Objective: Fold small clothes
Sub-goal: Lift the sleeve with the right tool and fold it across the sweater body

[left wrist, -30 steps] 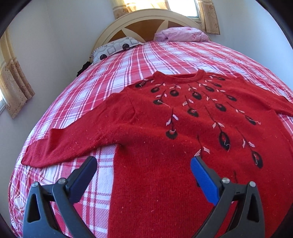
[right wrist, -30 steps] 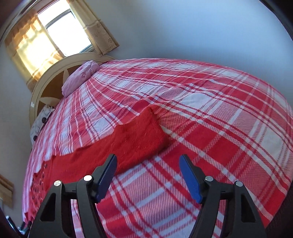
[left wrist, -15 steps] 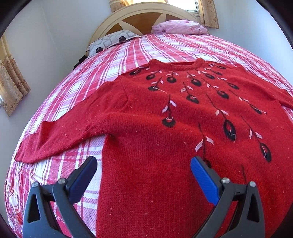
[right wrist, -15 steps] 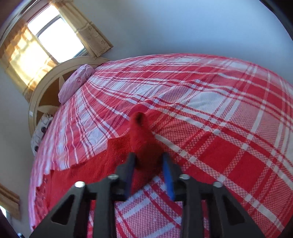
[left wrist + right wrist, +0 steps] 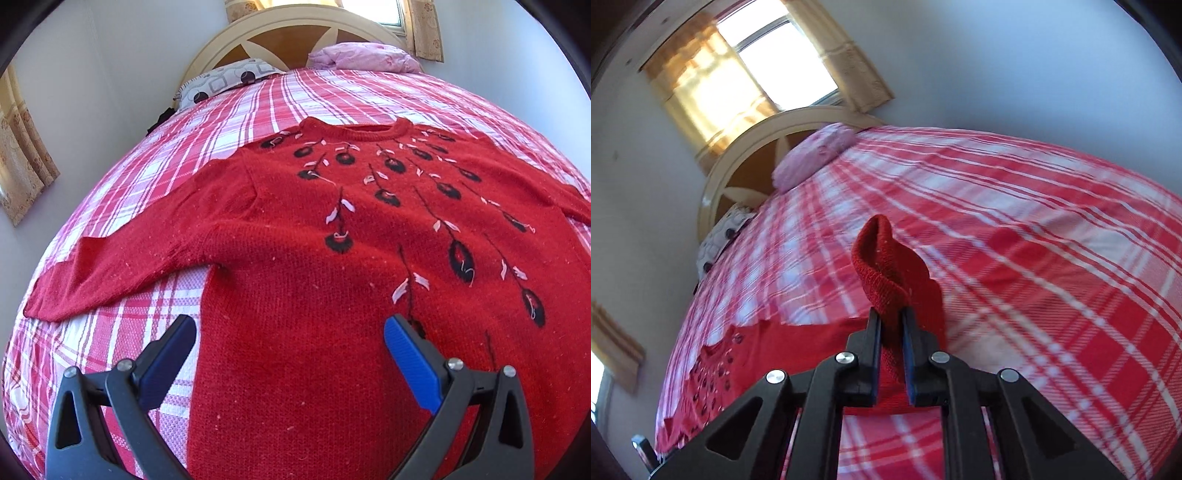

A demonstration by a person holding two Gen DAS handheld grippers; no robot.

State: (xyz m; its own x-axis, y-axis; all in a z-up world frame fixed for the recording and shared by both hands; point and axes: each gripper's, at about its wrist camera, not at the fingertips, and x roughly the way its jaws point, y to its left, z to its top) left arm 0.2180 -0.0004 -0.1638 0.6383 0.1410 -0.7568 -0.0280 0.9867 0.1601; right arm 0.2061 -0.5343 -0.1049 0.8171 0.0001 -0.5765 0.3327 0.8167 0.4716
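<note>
Pinching sweater cuff (image 5: 882,266) — right claw (image 5: 891,332) clamped.

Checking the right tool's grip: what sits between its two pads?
In the right wrist view, the red sweater's sleeve cuff is pinched between the pads of the right tool, lifted off the plaid bedspread.
</note>
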